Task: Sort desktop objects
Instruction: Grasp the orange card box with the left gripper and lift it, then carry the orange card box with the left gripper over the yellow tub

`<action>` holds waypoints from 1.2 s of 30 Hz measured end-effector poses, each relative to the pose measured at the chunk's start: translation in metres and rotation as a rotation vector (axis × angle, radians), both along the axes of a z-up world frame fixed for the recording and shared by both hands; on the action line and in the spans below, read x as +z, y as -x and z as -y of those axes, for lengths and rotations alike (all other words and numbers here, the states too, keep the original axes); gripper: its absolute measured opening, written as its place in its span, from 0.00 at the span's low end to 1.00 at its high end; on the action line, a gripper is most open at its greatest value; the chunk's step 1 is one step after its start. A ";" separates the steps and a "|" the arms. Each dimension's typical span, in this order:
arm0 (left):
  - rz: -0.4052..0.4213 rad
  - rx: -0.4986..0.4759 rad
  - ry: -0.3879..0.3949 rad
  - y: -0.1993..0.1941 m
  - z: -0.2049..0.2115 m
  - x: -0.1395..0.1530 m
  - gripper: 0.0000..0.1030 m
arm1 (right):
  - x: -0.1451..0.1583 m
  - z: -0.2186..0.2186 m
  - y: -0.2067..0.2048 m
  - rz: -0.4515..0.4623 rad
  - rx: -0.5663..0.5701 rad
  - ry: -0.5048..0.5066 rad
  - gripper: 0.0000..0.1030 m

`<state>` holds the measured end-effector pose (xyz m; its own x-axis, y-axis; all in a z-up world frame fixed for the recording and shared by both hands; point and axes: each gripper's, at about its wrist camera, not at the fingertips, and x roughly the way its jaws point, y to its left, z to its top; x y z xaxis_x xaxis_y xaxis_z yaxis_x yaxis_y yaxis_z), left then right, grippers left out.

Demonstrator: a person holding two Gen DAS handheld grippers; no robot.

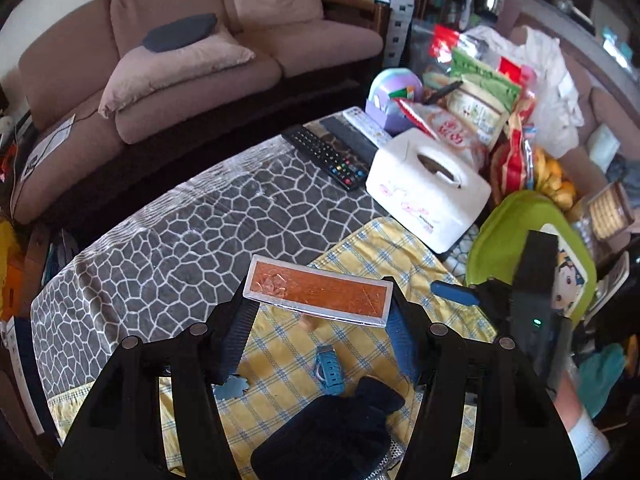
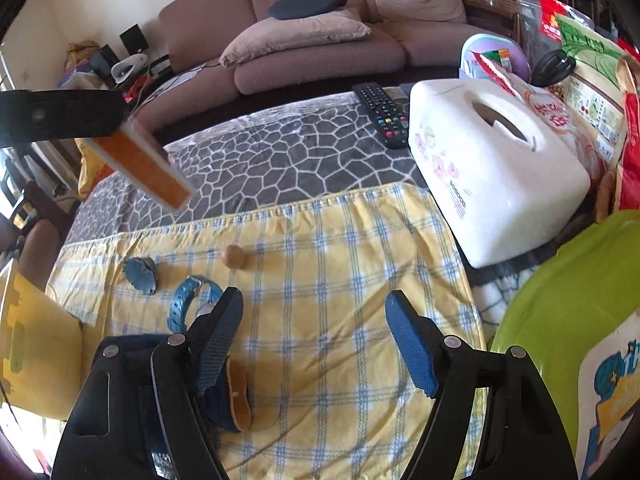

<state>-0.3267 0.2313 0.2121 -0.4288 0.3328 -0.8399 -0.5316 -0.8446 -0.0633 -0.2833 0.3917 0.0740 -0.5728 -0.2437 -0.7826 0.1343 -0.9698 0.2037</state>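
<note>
My left gripper (image 1: 320, 300) is shut on a flat orange box with a clear rim (image 1: 318, 293) and holds it in the air above the yellow checked cloth (image 1: 372, 248). The box also shows at the left of the right wrist view (image 2: 148, 164). My right gripper (image 2: 316, 316) is open and empty, low over the cloth (image 2: 340, 248). On the cloth lie a blue watch (image 2: 188, 304), a small tan wooden knob (image 2: 235, 257), a blue flower-shaped piece (image 2: 140, 274) and a dark pouch (image 1: 332, 428). A green tray (image 2: 568, 304) sits at the right.
A white tissue box (image 2: 496, 168) stands beyond the cloth on the grey patterned table cover (image 2: 280, 152). A black remote (image 2: 382, 114) and several snack bags (image 2: 592, 92) lie behind it. A sofa (image 2: 320, 44) runs along the far side.
</note>
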 end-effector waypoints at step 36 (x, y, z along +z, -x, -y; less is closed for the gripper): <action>0.057 0.242 -0.153 -0.131 0.278 0.040 0.56 | 0.045 0.160 0.013 0.080 0.314 -0.112 0.23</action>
